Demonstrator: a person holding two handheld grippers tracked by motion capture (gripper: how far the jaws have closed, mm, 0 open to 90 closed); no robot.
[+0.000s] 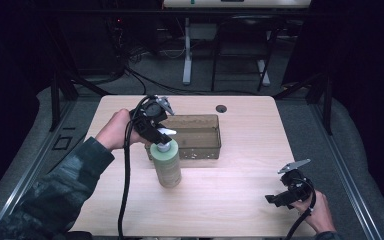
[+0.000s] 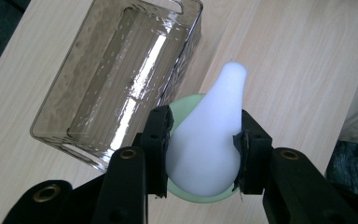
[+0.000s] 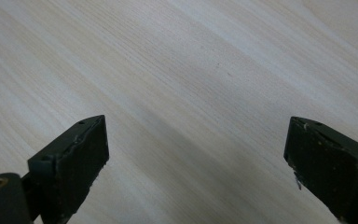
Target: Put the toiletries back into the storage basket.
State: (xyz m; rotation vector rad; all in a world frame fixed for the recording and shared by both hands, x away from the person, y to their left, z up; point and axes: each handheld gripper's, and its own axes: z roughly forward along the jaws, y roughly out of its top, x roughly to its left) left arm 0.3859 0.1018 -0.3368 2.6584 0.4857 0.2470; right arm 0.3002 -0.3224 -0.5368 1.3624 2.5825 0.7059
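The left gripper (image 2: 204, 154) is squeezing the white pump top (image 2: 212, 140) of a green bottle (image 1: 166, 166), standing on the bench (image 1: 230, 190) beside a clear bin (image 1: 200, 135). The right gripper (image 3: 196, 158) is hanging wide open.

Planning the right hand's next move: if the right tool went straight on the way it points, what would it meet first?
Probably the pale wooden table: the open right tool looks down at bare wood between its jaws.
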